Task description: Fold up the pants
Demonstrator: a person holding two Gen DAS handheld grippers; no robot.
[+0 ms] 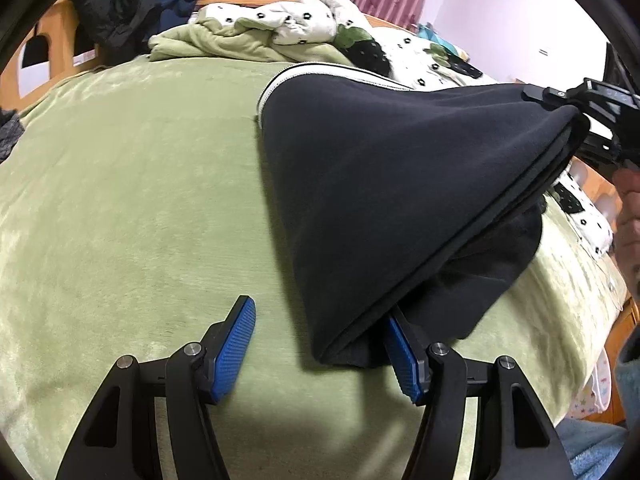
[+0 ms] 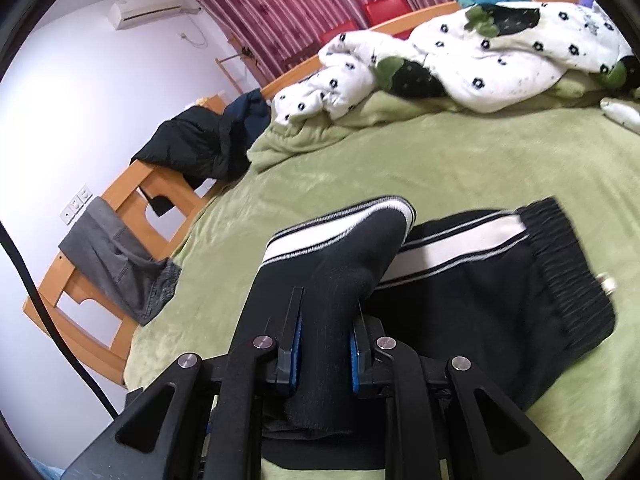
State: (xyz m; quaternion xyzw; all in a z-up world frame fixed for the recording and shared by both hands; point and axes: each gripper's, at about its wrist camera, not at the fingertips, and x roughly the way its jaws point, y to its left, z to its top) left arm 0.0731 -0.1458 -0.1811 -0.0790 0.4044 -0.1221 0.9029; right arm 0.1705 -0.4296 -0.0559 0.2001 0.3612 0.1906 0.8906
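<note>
Black pants with white side stripes lie on a green blanket. My left gripper is open, low over the blanket; the folded corner of the pants hangs between its blue pads, touching the right pad. My right gripper is shut on the pants' leg end and holds it lifted over the waistband. The right gripper also shows in the left wrist view, holding the cloth up at the far right.
A white flowered quilt is bunched at the bed's far side. Dark jackets and grey pants hang on the wooden bed rail. Red curtains and an air conditioner are behind.
</note>
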